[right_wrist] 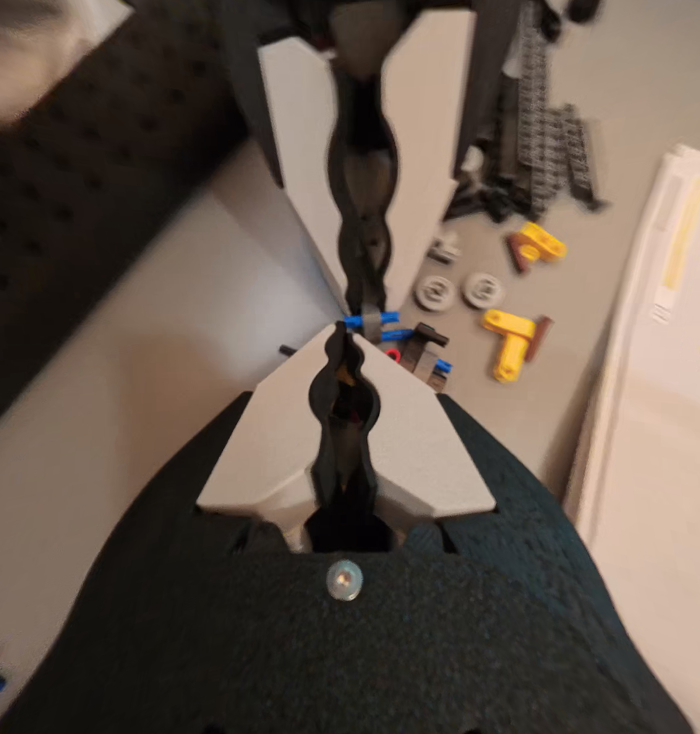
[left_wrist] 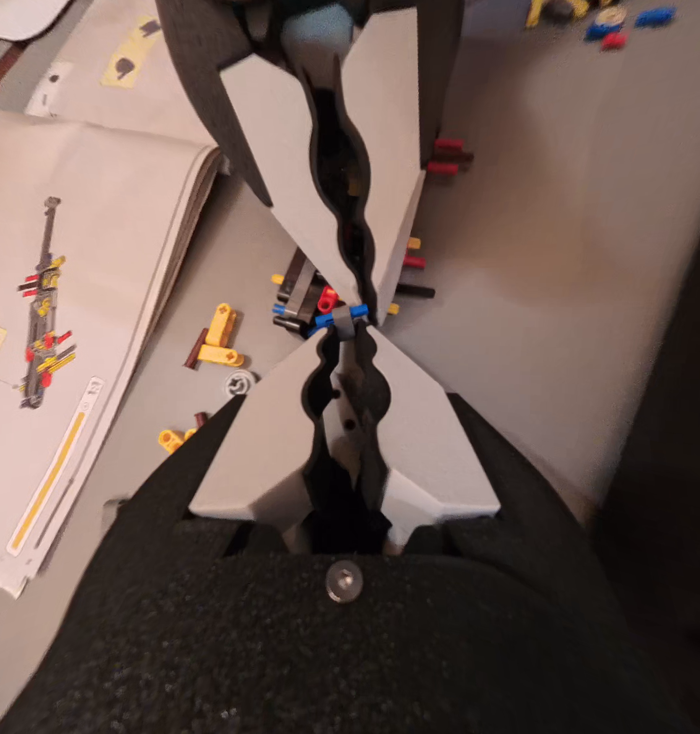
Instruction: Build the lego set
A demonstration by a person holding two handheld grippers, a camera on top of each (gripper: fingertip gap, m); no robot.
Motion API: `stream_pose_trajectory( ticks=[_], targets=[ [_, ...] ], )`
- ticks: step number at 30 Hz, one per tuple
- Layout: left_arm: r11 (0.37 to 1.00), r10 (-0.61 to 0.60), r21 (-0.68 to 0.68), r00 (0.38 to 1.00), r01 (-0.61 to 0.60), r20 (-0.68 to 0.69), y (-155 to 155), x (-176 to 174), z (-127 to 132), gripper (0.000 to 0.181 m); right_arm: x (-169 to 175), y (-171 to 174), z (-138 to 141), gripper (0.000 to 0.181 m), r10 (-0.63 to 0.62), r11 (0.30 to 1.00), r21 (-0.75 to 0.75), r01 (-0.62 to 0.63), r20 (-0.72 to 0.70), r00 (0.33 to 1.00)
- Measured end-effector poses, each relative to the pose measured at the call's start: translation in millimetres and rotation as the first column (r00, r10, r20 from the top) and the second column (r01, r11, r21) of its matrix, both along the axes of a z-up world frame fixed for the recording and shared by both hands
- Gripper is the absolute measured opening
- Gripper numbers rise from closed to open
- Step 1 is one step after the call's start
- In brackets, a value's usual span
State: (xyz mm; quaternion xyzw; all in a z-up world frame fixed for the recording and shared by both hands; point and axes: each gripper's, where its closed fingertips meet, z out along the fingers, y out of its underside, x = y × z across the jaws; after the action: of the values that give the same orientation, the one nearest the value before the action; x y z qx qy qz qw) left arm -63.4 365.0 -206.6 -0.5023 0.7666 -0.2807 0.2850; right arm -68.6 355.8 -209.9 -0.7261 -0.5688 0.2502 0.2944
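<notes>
A: Left to right, left wrist view first.

B: Open instruction booklet (left_wrist: 82, 278) at the far left of the grey table (left_wrist: 539, 278). Next, two yellow connectors (left_wrist: 221, 341) with a brown axle, then a grey round piece (left_wrist: 239, 383). A small pile of black, grey and red parts (left_wrist: 300, 302) lies beside the tips.

A: Tools?

B: Left gripper (left_wrist: 346, 331) is narrowed onto a small grey connector with blue pins (left_wrist: 342, 319), held above the table. Right gripper (left_wrist: 366, 308) enters from the top, tip to tip with it, jaws nearly together and touching the same piece's blue pin end.

A: Right wrist view?

B: Blurred. Right gripper (right_wrist: 344, 323) pinches the blue pin; two grey round pieces (right_wrist: 457, 292) and yellow connectors (right_wrist: 511, 341) lie right of it, the booklet (right_wrist: 658, 357) farthest right.
</notes>
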Motion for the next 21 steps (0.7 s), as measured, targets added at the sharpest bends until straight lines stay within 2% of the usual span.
stream_pose_trajectory(
  ticks=[2,5,9,13,16,19,21],
  targets=[
    [0.998,-0.056,-0.035,0.998,0.056,0.013,-4,-5,1,0.007,-1,-3,-1,0.000,0.012,1.000,0.022,-0.013,0.039,0.999],
    [0.996,-0.045,-0.079,0.999,0.047,0.019,-2,-7,5,0.006,5,-1,-1,0.002,-0.002,1.000,-0.003,0.002,0.071,0.997],
    [0.996,-0.067,-0.055,0.998,0.067,0.000,-6,-7,1,0.007,14,1,14,0.015,-0.030,0.998,-0.058,0.030,-0.003,1.000],
    [0.997,-0.068,-0.028,0.997,0.069,0.040,-1,-4,9,0.007,37,18,33,0.021,-0.171,0.985,-0.029,0.171,0.001,0.985],
    [0.993,-0.065,-0.090,0.996,0.070,0.057,-2,-4,15,0.006,52,21,32,0.024,-0.254,0.967,-0.004,0.255,0.076,0.964],
    [0.994,-0.060,-0.087,0.995,0.066,0.075,-1,-4,17,0.007,51,15,43,0.024,-0.317,0.946,-0.067,0.316,0.000,0.948],
    [0.990,-0.070,-0.110,0.989,0.085,0.130,-6,-3,28,0.007,41,7,47,0.026,-0.328,0.942,-0.101,0.322,-0.051,0.943]
  ],
)
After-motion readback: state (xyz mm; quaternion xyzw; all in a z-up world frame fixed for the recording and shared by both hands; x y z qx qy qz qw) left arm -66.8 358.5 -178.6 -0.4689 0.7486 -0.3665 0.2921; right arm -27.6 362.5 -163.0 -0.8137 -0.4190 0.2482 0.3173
